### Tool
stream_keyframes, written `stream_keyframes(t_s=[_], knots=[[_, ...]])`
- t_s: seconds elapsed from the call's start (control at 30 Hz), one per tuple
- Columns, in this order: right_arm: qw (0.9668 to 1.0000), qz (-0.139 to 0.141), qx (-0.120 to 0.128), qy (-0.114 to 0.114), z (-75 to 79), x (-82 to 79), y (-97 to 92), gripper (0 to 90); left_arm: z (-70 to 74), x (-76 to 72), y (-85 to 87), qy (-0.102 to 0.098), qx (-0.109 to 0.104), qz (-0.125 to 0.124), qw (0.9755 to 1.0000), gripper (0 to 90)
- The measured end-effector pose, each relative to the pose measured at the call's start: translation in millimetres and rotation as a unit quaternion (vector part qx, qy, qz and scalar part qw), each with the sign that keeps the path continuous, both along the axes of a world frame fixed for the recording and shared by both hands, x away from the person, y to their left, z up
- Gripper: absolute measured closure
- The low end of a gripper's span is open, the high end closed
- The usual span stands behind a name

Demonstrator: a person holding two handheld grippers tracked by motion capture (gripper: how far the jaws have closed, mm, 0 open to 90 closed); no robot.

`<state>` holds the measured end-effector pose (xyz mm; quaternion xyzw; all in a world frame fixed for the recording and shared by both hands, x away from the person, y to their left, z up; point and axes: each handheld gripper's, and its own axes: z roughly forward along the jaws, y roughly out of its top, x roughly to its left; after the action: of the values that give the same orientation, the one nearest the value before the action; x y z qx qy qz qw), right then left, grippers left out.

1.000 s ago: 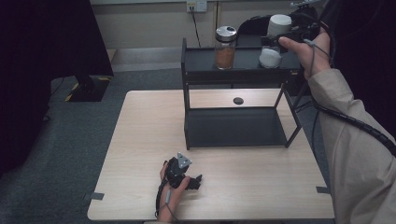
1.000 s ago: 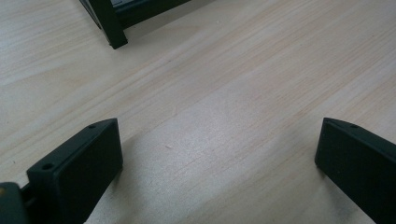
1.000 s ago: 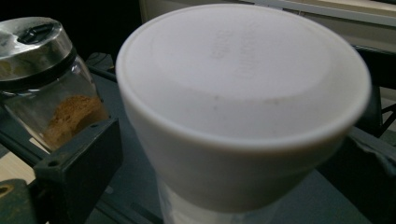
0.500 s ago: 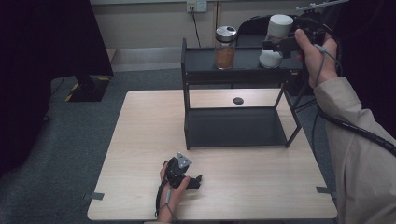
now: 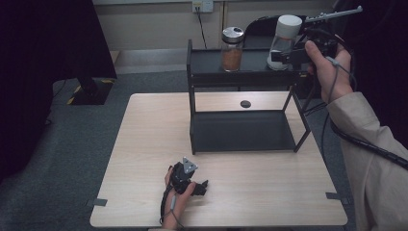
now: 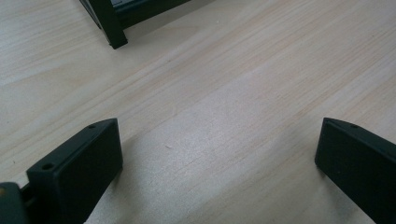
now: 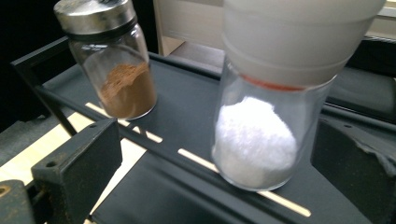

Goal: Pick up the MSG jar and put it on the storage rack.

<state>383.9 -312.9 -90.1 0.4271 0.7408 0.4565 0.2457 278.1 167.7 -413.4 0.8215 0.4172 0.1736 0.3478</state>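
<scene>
White-capped jar [image 7: 261, 116] on black rack's [image 5: 207, 70] top shelf.
Right hand-held gripper [image 5: 284, 54] straddles it, released; left hand-held gripper [image 5: 204, 185] lies released on desk [image 5: 144, 144].

- 2 jars: one white-lidded jar [image 5: 285, 41] with white powder, one metal-lidded jar [image 5: 232, 48] with brown powder
- 1 black rack [image 5: 240, 130] — two tiers
- 1 table [image 5: 144, 159]
- 2 grippers: right gripper [image 5: 284, 54], left gripper [image 5: 202, 185]

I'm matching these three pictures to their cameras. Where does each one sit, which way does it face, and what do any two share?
High view: above the person's side, facing forward and down on the table and black shelf; both forearms and hands show.
Left gripper view: on the left gripper, facing the tabletop; its open jaws show.
Right gripper view: on the right gripper, facing the top shelf; jaws flank the white jar.
Shared: high and right gripper views both show the brown jar.
</scene>
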Motion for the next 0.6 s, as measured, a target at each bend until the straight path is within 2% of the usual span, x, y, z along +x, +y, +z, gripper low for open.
stream_keyframes(t_s=[0.3,0.6], knots=[[0.9999,0.006,0.008,0.0,-10.0,-11.6,-6.2,0.6,0.0,0.0,0.0,0.0,0.0,0.0,1.0,0.0],[0.9996,0.026,0.011,0.0,-23.8,-23.5,-8.4,0.8,-0.2,-0.2,0.0,0.0,-0.001,0.001,1.0,0.0]])
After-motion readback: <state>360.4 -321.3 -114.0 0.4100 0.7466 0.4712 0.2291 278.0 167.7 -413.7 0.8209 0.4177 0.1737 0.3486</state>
